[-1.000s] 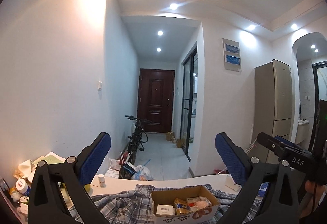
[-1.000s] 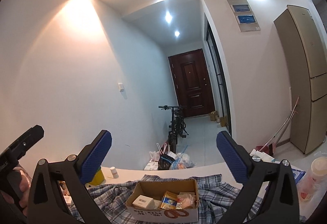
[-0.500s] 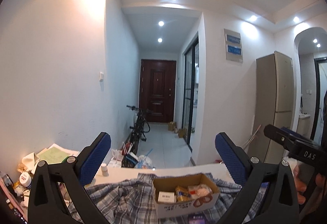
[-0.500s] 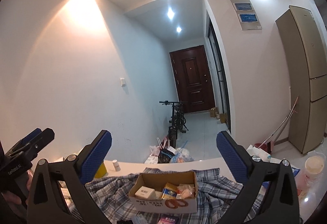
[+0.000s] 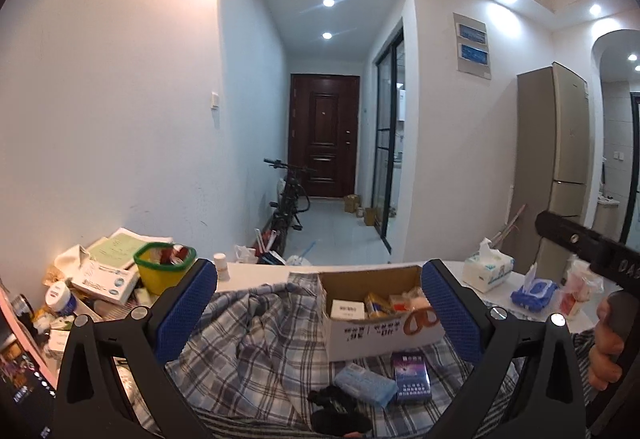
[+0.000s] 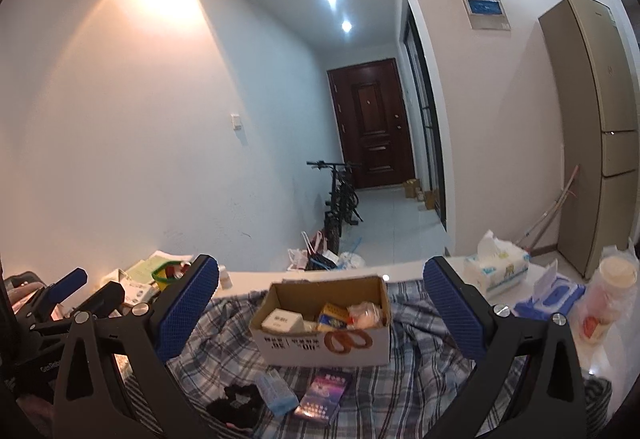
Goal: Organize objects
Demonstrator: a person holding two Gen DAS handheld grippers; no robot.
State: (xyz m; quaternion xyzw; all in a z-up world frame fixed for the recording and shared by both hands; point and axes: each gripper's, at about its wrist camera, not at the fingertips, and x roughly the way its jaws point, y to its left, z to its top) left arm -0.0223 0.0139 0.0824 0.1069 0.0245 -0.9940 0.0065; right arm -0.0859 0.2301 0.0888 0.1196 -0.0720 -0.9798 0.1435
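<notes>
An open cardboard box point(image 5: 380, 331) point(image 6: 320, 343) holding several small packets stands on a plaid cloth point(image 5: 260, 351) point(image 6: 400, 379). In front of it lie a purple packet point(image 5: 412, 377) point(image 6: 324, 397), a light blue packet point(image 5: 366, 389) point(image 6: 276, 393) and a black bundle point(image 5: 338, 409) point(image 6: 236, 409). My left gripper point(image 5: 318, 309) is open above the cloth, nothing between its blue pads. My right gripper point(image 6: 320, 305) is open too, framing the box from above. Each view shows the other gripper's body at its edge, held by a hand point(image 5: 608, 355).
A yellow cup with a green rim point(image 5: 164, 269), a small white bottle point(image 5: 221, 266) and piled papers and boxes point(image 5: 108, 267) crowd the left. Tissue pack point(image 6: 496, 273), blue wipes pack point(image 6: 550, 297) and a bagged cup point(image 6: 610, 287) sit right. A hallway with a bicycle point(image 5: 290, 199) lies beyond.
Both views have tilted down toward the table. The packets and black bundle in front of the box have come into sight. Both grippers stay open.
</notes>
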